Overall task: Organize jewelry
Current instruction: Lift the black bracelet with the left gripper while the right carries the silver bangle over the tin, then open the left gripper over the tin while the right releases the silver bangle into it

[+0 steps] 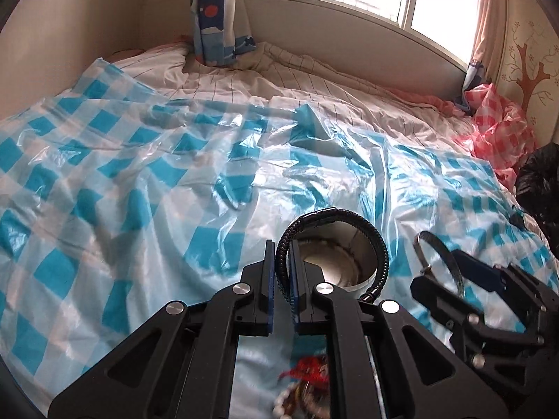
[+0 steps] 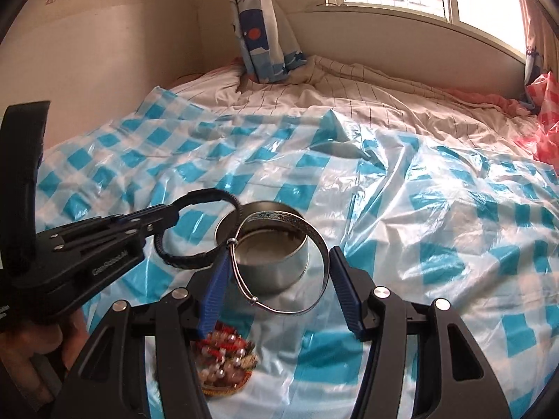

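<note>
My left gripper (image 1: 282, 265) is shut on a black braided bracelet (image 1: 379, 244) and holds it over the round metal tin (image 1: 349, 244); the same bracelet (image 2: 195, 262) hangs at the tin's left rim in the right wrist view. My right gripper (image 2: 279, 265) holds a silver bangle (image 2: 323, 241) across its width between the blue pads (image 2: 344, 289), above the tin (image 2: 279, 269). The bangle also shows in the left wrist view (image 1: 436, 244). A pile of beaded jewelry (image 2: 227, 359) lies on the sheet under the right gripper.
A blue-checked plastic sheet (image 2: 436, 209) covers the bed. A red-checked plastic bag (image 1: 496, 132) and a black bag (image 1: 538, 181) lie at the right. Wall, curtain (image 1: 216, 14) and window are behind the bed.
</note>
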### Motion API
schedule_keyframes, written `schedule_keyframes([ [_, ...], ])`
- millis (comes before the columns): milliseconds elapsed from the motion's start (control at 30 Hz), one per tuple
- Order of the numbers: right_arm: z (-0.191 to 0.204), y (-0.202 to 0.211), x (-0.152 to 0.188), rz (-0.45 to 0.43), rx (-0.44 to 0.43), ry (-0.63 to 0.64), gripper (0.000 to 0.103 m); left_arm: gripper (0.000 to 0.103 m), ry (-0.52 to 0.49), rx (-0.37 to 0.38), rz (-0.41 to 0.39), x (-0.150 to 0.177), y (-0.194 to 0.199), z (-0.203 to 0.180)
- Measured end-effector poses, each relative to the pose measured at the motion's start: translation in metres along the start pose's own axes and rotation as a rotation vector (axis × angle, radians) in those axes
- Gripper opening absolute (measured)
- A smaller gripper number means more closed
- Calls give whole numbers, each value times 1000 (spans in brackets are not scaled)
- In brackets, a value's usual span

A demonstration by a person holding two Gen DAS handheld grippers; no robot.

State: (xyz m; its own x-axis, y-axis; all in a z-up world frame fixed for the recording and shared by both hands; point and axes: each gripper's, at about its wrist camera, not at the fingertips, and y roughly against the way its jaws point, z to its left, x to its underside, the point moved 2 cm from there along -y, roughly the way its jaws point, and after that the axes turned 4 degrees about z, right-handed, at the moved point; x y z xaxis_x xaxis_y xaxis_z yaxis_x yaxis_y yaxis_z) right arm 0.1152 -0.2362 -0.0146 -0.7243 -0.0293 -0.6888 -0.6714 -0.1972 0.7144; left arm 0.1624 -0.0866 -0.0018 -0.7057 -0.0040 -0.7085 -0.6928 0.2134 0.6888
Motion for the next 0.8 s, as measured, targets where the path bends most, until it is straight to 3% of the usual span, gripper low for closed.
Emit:
schedule_keyframes([
  [800, -21, -46, -32, 18, 38, -31, 56, 7, 0, 36, 140, -2, -64, -11],
])
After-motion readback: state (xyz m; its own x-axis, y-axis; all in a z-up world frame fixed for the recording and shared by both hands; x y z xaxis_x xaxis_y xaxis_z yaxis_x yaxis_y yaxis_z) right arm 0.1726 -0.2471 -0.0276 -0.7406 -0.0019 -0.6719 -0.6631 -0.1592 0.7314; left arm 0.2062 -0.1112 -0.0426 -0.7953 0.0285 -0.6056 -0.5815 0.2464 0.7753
